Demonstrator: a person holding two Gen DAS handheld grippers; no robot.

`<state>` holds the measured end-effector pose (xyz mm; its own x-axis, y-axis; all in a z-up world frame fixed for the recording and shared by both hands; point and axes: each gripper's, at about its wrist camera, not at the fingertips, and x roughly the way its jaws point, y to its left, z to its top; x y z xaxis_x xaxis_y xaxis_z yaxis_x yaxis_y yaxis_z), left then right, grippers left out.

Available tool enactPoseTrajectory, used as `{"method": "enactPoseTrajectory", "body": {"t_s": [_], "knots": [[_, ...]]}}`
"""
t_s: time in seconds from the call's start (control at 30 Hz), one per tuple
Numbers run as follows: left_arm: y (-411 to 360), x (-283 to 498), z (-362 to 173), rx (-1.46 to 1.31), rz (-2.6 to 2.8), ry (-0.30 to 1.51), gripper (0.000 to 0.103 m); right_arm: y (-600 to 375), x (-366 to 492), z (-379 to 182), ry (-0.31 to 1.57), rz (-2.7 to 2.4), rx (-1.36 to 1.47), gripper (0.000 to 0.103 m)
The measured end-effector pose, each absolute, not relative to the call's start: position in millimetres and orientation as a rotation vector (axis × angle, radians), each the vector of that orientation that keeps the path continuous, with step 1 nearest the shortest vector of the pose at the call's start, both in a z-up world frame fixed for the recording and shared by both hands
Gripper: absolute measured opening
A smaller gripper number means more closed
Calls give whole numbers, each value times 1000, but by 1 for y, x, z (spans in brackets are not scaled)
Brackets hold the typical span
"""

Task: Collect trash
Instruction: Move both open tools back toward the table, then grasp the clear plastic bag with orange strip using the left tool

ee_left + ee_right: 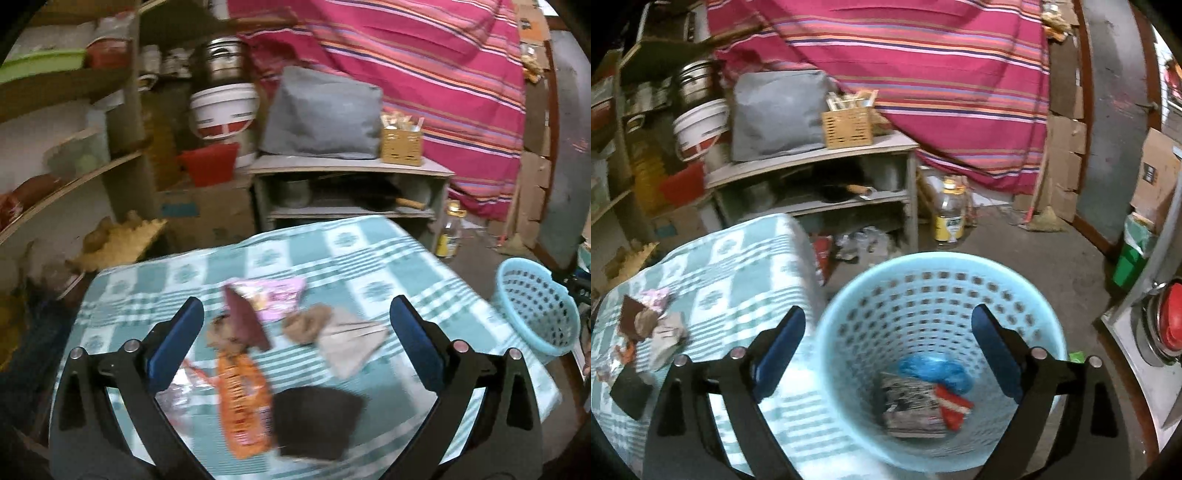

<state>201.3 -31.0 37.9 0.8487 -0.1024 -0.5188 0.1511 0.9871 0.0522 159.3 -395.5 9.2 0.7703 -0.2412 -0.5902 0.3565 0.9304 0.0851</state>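
Observation:
Trash lies on the green checked table (369, 251): an orange wrapper (242, 398), a pink wrapper (277, 295), a dark red piece (245, 319), crumpled brown paper (306, 325), a beige paper (351, 343), a black piece (314, 421) and a clear wrapper (181, 391). My left gripper (295, 314) is open and empty above this pile. A light blue perforated basket (934, 291) stands on the floor right of the table; it also shows in the left wrist view (535, 306). It holds a blue bag (934, 369), a printed packet (912, 406) and a red piece (953, 406). My right gripper (888, 325) is open and empty over the basket.
A low shelf unit (351, 168) with a grey bag (325, 114) and a wicker box (400, 144) stands behind the table. A bottle (949, 214) stands on the floor. Wall shelves (62, 92) and buckets (221, 110) are at the left. A striped cloth (923, 74) hangs behind.

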Motion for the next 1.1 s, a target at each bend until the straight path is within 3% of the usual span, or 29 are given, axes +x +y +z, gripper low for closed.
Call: {"method": "enactPoseTrajectory", "body": {"t_s": [0.5,1.1], "knots": [[77,208,5,37,18,590,98,-277,186,0,635,-147,97,91],[128,255,-65,-43,23,867,97,-241,206,-22,710,-98,30,91]]}}
